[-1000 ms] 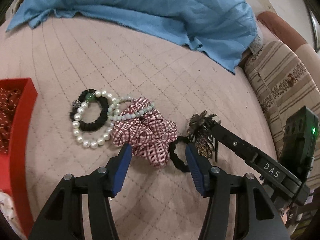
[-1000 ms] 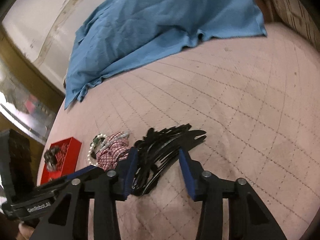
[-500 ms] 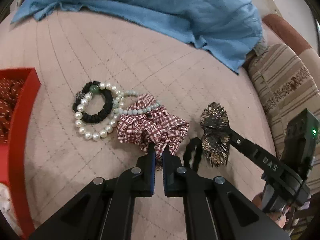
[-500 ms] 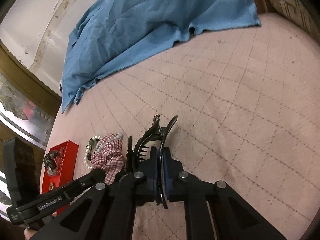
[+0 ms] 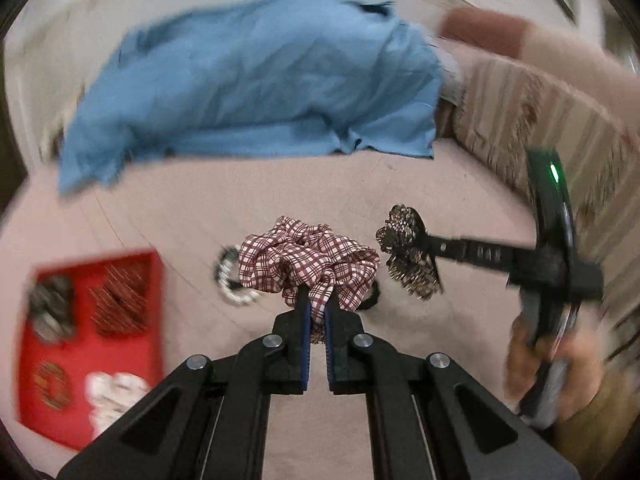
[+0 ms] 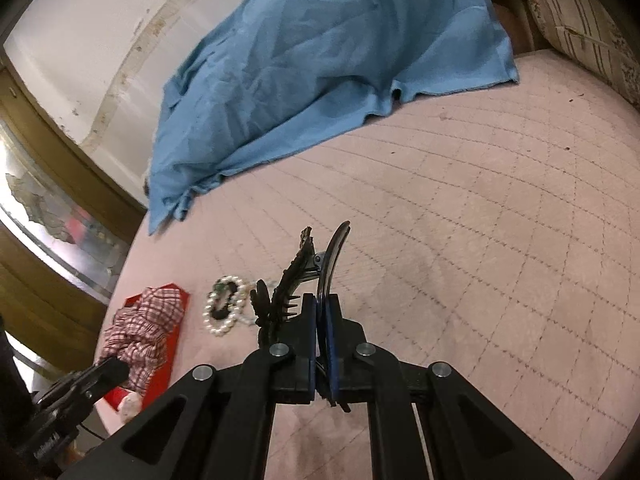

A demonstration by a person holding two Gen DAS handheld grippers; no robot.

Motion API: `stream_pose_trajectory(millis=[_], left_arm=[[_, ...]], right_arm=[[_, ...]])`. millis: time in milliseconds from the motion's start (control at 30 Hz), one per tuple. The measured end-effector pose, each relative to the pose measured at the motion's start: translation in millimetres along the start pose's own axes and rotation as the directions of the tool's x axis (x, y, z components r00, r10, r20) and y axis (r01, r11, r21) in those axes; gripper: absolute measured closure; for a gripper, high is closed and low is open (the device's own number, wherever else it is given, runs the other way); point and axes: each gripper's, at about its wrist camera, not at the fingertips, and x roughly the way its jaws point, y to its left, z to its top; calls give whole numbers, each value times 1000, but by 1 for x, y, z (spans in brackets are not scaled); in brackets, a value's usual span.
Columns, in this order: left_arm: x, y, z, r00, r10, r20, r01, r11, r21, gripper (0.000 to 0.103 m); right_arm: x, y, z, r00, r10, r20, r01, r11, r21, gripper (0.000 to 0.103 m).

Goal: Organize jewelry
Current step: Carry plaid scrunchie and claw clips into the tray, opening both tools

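My left gripper (image 5: 316, 316) is shut on a red-and-white plaid scrunchie (image 5: 308, 264) and holds it lifted off the pink quilted bed (image 5: 180, 216). My right gripper (image 6: 320, 332) is shut on a black hair claw clip (image 6: 304, 276) with a bronze floral ornament, which also shows in the left wrist view (image 5: 408, 256), held in the air. A pearl bracelet with a black band (image 6: 224, 308) lies on the bed. The scrunchie also shows at the lower left of the right wrist view (image 6: 140, 328), over the red tray (image 6: 164, 356).
A red compartment tray (image 5: 156, 280) with several hair pieces lies at the left. A blue cloth (image 5: 256, 84) covers the far part of the bed. A striped cushion (image 5: 520, 120) lies at the right. A black hair band (image 5: 370, 300) lies under the scrunchie.
Both grippers closed, the left on the scrunchie and the right on the claw clip, then both lifted their items off the bed. The left moved toward the red tray.
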Motion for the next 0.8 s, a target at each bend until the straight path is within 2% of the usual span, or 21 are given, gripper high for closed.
stream_pose_trajectory(millis=[100, 200, 500, 800], left_arm=[[-14, -8, -6, 999, 45, 26, -48, 995, 85, 98], [-24, -3, -11, 998, 64, 27, -66, 994, 92, 97], [-44, 51, -26, 992, 123, 5, -123, 992, -28, 97], [-70, 114, -46, 983, 186, -5, -184, 968, -171, 97]], right_arm=[[-4, 2, -4, 1000, 8, -1, -8, 1000, -1, 98], [-6, 3, -8, 1000, 11, -3, -11, 1000, -1, 98], [-14, 11, -18, 999, 33, -6, -33, 999, -13, 98], [-10, 23, -35, 1000, 1, -26, -2, 999, -42, 98]])
